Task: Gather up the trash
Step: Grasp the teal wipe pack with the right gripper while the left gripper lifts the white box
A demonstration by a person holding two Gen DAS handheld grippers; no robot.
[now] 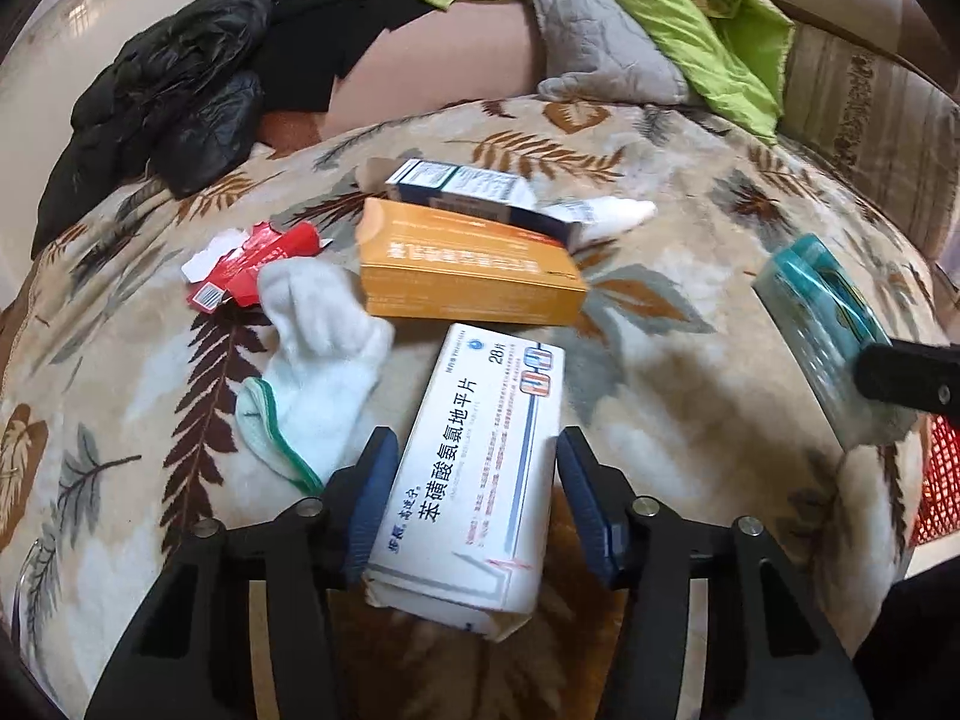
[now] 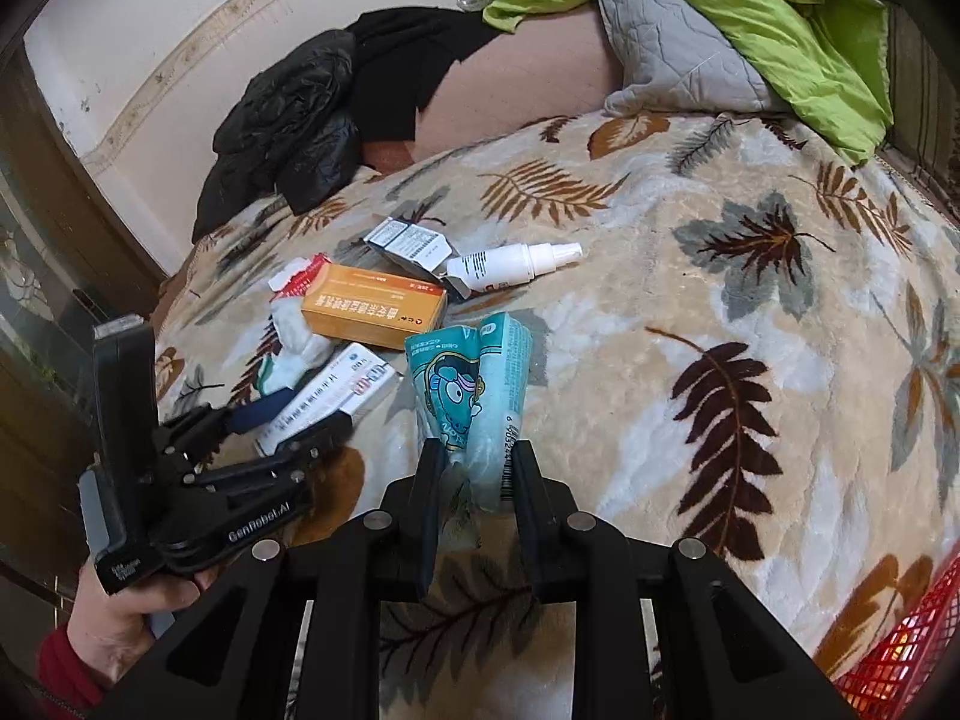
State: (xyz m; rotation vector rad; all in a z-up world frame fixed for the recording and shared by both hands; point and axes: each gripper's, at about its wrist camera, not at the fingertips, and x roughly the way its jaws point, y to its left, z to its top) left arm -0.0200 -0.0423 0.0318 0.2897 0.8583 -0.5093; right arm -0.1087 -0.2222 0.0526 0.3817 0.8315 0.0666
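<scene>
The blanket [image 1: 690,396] is soft and lumpy, so anything set on it can tip or slide as the litter is lifted. The red basket [image 2: 900,654] shows only at the lower right edge; it is probably the bin, and a carry across could miss its rim. The orange box [image 1: 468,276] touches the far end of the white box [image 1: 480,468] and may be dragged along. The white box lies between the fingers of the left gripper [image 1: 477,501]; the jaws straddle it, the left pad at its edge and the right pad apparently just clear, so a lift now could let it slip. The sock [image 1: 318,354] beside it is not litter and could snag on the left finger. The right gripper [image 2: 474,480] pinches a crumpled teal carton [image 2: 474,384], which could slide out.
</scene>
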